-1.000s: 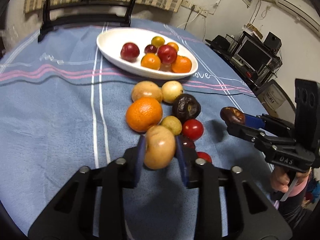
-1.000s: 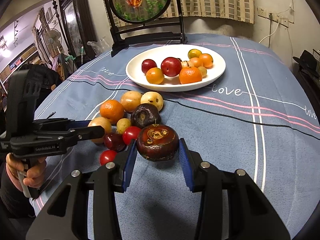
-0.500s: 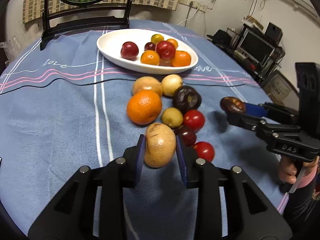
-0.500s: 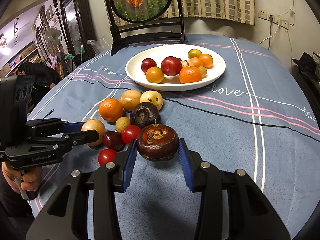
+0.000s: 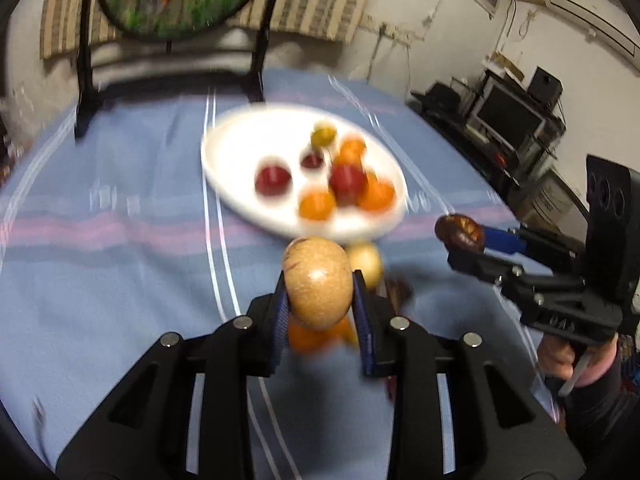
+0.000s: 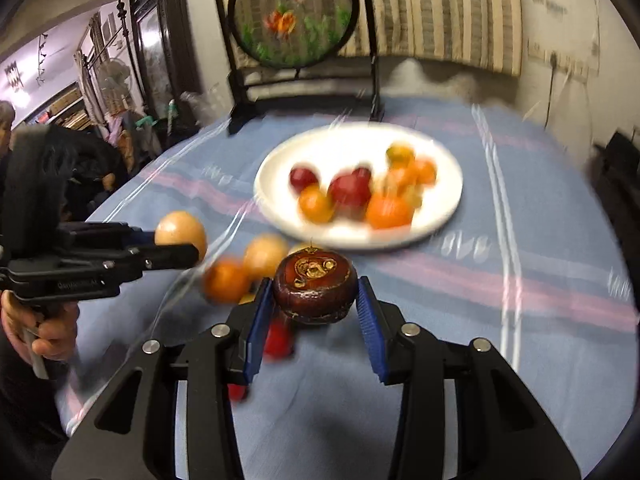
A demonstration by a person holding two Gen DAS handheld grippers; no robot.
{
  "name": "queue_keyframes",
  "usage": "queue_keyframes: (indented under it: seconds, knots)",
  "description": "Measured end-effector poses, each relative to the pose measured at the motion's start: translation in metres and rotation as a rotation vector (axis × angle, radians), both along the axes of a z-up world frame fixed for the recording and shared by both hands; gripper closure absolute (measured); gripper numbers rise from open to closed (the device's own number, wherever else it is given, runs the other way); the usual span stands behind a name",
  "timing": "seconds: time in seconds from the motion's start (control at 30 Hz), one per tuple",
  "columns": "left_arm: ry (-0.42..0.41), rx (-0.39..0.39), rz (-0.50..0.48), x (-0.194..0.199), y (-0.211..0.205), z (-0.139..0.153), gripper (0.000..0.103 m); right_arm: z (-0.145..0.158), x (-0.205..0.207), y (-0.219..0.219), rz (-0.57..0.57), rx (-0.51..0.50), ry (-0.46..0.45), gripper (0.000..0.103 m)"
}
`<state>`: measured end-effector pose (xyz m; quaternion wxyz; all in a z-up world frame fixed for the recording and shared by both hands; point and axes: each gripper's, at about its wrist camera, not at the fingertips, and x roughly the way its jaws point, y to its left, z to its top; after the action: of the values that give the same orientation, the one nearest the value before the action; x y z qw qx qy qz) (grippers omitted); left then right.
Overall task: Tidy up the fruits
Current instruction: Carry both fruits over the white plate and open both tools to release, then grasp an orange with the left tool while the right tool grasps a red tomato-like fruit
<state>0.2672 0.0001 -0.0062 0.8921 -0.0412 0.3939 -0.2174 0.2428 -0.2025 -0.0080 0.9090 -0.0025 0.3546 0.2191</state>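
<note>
My left gripper (image 5: 320, 312) is shut on a tan round fruit (image 5: 318, 280) and holds it above the blue tablecloth, short of the white oval plate (image 5: 236, 152). My right gripper (image 6: 316, 312) is shut on a dark brown-purple fruit (image 6: 316, 284), also lifted, short of the plate (image 6: 440, 208). The plate holds several red, orange and yellow fruits. Each gripper shows in the other's view: the right one (image 5: 460, 236) with the dark fruit (image 5: 460, 232), the left one (image 6: 180, 246) with the tan fruit (image 6: 180, 230). Both views are blurred.
Loose fruits lie on the cloth below the grippers: an orange (image 6: 226, 282), a yellow-tan fruit (image 6: 266, 256), a red tomato (image 6: 278, 338). A round framed screen on a black stand (image 6: 296, 24) stands behind the plate. Electronics (image 5: 512, 120) sit past the table's right edge.
Both grippers have risen and moved forward toward the plate with their fruits held. The loose fruits on the cloth now lie under and behind the fingers.
</note>
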Motion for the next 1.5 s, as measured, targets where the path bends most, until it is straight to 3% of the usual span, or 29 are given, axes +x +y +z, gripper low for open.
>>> queue_keyframes:
  seconds: [0.13,0.23,0.4,0.43,0.47,0.5,0.57,0.77,0.93,1.0,1.03,1.13,1.23,1.37,1.5]
  knots:
    - [-0.016,-0.007,0.039,0.069,-0.013,0.01,0.073,0.007,0.057,0.004,-0.089,0.057,-0.042,0.061]
    - [-0.001,-0.003,0.075,0.118,-0.021,0.003,0.073,-0.002,0.095,0.004,-0.137,0.098,-0.012,0.061]
    - [0.011,0.08,0.107,0.157,-0.032,-0.014,0.071,-0.02,0.127,0.007,-0.158,0.087,0.026,0.06]
    - [0.008,0.107,0.126,0.159,-0.033,-0.016,0.046,-0.021,0.127,0.007,-0.16,0.08,0.024,0.055]
    - [-0.002,0.117,0.147,0.158,-0.032,-0.014,0.02,-0.02,0.128,0.008,-0.165,0.069,0.019,0.047]
    - [-0.02,0.113,0.166,0.155,-0.028,-0.011,0.017,-0.018,0.125,0.008,-0.17,0.058,0.009,0.041]
    - [-0.045,0.085,0.167,0.143,-0.022,-0.002,0.017,-0.011,0.116,0.005,-0.174,0.067,-0.023,0.034]
    - [-0.051,0.063,0.191,0.08,0.002,0.018,0.009,0.002,0.062,0.001,-0.109,0.073,-0.039,0.034]
    - [-0.077,0.042,0.221,0.012,0.022,-0.001,0.008,-0.013,-0.001,0.003,-0.059,0.061,-0.01,0.034]
    - [-0.044,0.006,0.244,-0.004,0.033,-0.019,0.008,-0.024,-0.019,0.003,-0.035,0.08,0.026,0.034]
    - [-0.011,0.026,0.275,-0.007,0.037,-0.024,0.008,-0.03,-0.027,0.004,-0.023,0.079,0.054,0.034]
    - [-0.089,0.07,0.336,-0.018,0.042,-0.017,0.008,-0.039,-0.043,0.015,0.067,0.048,0.126,0.034]
    - [-0.142,0.11,0.348,-0.023,0.038,-0.012,0.008,-0.037,-0.058,0.023,0.094,-0.015,0.098,0.034]
    - [-0.147,0.175,0.364,-0.022,0.03,-0.015,0.008,-0.039,-0.073,0.031,0.164,-0.025,0.097,0.034]
    - [-0.151,0.195,0.394,-0.018,0.034,-0.015,0.008,-0.049,-0.082,0.046,0.193,-0.13,0.082,0.034]
